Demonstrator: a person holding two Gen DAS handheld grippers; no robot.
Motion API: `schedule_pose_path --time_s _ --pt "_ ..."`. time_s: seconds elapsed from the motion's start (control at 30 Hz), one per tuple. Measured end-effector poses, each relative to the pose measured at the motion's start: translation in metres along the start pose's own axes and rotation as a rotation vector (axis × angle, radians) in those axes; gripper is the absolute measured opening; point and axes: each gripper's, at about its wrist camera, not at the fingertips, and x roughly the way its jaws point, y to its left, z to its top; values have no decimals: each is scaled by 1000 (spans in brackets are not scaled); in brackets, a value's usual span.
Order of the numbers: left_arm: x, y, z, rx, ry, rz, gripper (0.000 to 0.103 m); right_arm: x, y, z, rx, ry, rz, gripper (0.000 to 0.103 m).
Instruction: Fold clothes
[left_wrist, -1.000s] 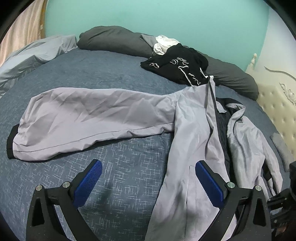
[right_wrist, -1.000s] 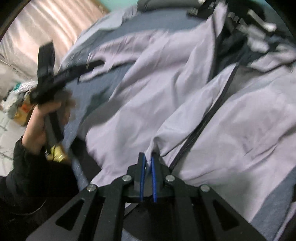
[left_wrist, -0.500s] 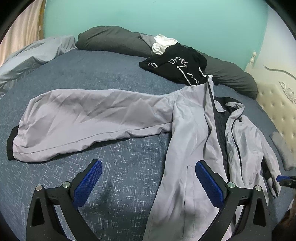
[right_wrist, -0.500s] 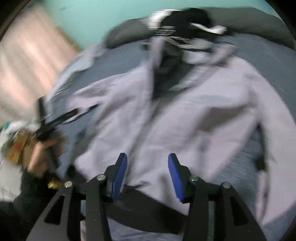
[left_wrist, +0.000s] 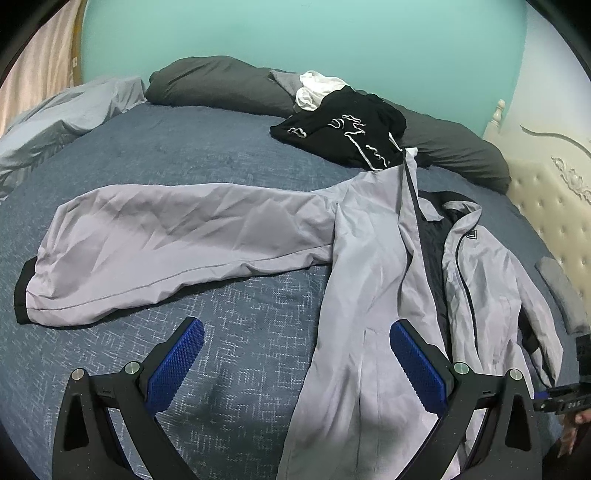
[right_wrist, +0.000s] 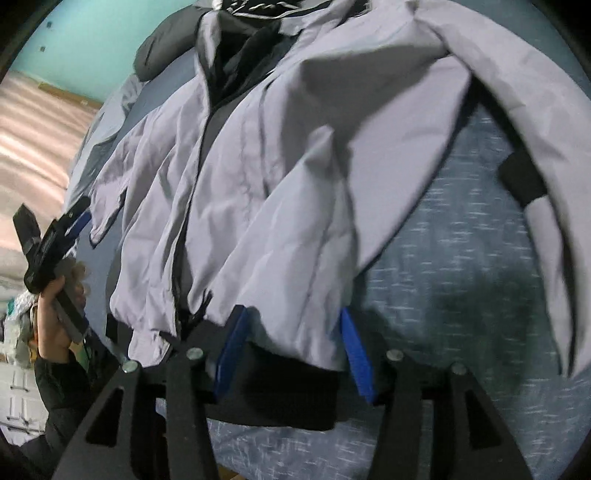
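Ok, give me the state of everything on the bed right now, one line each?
Light grey zip jacket: unfolded, front open, one sleeve stretched sideways.
Black ribbed hem band: flat on the bed, between the right fingers, ungripped.
Black printed garment: crumpled, unfolded, by the pillows.
Left gripper: open, empty.
Right gripper: open, has just been closing slightly.
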Motion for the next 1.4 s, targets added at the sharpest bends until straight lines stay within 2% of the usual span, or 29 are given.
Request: schedule_pose_path --time_s 0.03,0.13,0.33,0.5,0.63,0.77,0.87,0.97,1.0,1.13,1.2,1.27,1.4 --pt "-1 0 0 0 -2 2 103 2 4 -1 -16 0 -4 28" --pt "-4 2 0 -5 -4 3 103 -5 8 -1 -46 -10 -10 14" --pt "-11 -3 0 -5 -15 -9 103 -64 5 -7 -122 -56 -86 11" --pt "-16 -14 -2 18 -17 -18 103 -109 -11 -18 -128 -44 -173 10" --pt "-18 -20 -3 32 -13 -25 103 -98 -29 -37 -92 40 -264 10" --pt "-18 -25 -3 37 -6 -48 103 -76 -51 -48 -35 85 -304 10" --pt "-17 -29 -2 48 -7 -59 103 -62 -60 -52 -15 117 -326 11" --pt "-16 -31 -2 54 -4 -63 103 -62 -60 -51 -15 114 -334 13" --pt "-15 -31 -2 55 -1 -63 103 -65 -59 -49 -14 107 -334 18" --pt "-12 -30 -5 61 13 -52 103 -98 -45 -39 -17 -23 -361 36" --pt "-11 -30 -5 57 18 -51 103 -112 -37 -34 -21 -88 -319 38" --pt "-10 -30 -6 56 22 -54 103 -111 -25 -28 -46 -105 -256 39" --pt "-10 -29 -6 62 21 -49 103 -82 -1 -19 -149 -41 -206 39"
